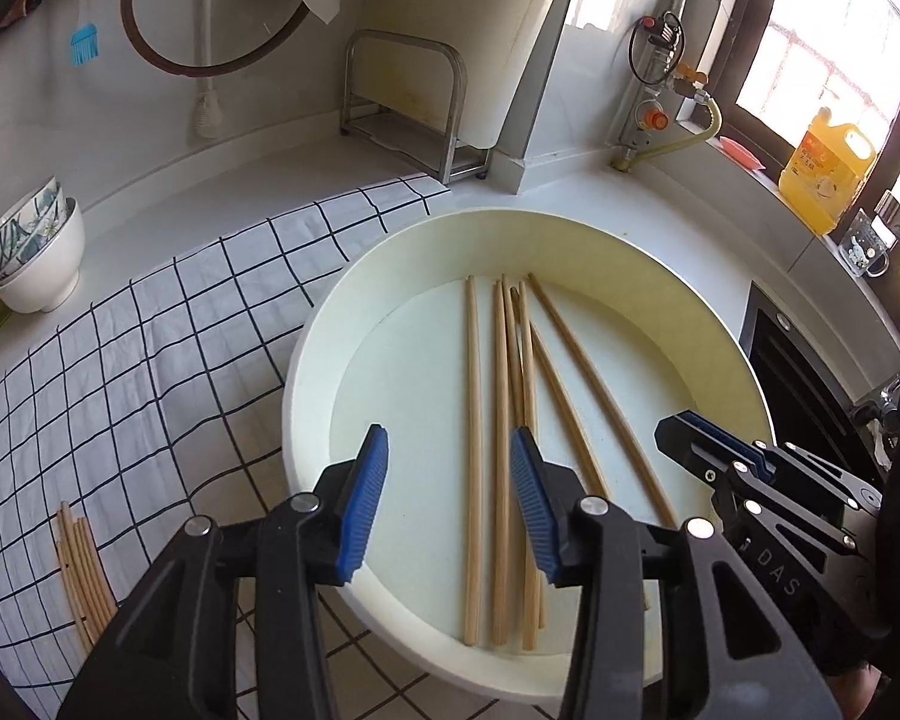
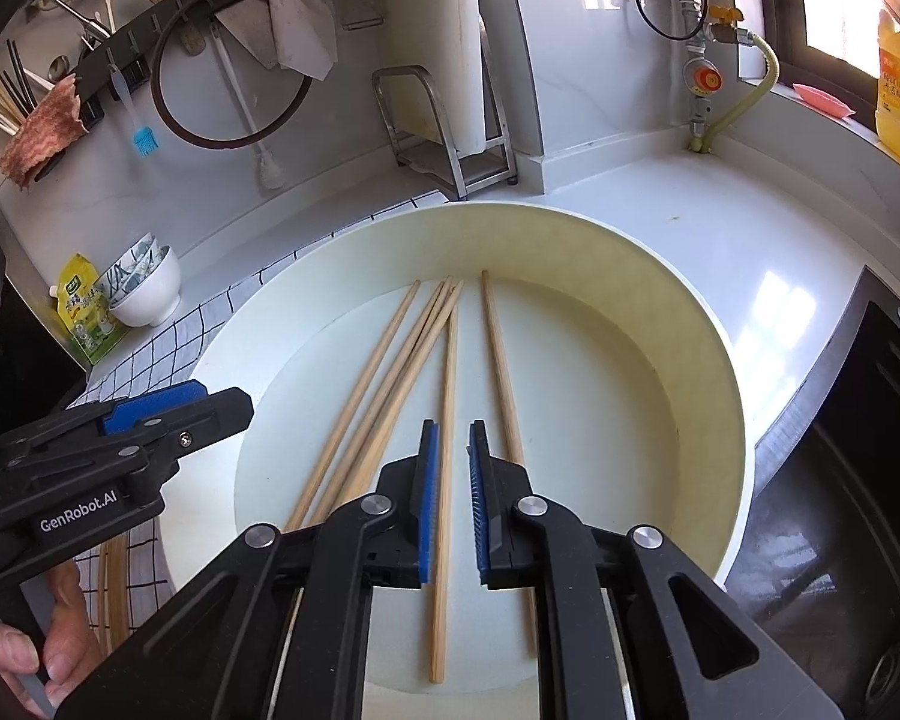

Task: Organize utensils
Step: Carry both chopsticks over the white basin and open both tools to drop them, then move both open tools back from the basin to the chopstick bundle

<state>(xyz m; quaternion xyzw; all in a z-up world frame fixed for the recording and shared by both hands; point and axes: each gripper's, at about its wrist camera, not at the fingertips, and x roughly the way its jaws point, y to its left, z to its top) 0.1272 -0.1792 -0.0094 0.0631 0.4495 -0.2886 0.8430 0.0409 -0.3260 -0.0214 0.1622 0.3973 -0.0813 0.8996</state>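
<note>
Chopsticks lie loose on the floor of a wide, pale round basin, six of them fanned out just ahead of both claws. The left claw hangs over the near side of the basin with its blue pads well apart; nothing is pressed between them, and two chopsticks run under the gap and past its right finger. The right claw stands narrowly parted above the basin floor. One chopstick runs lengthwise through that gap, close to the left pad, but the pads do not press on it. Another chopstick lies just right of the right claw's right finger, and the remaining four angle off to its left. Left of the left claw, outside the basin, a second small bundle of chopsticks rests on a white checked cloth spread over the desk. Farther off to the left, stacked bowls stand on the desk.
</note>
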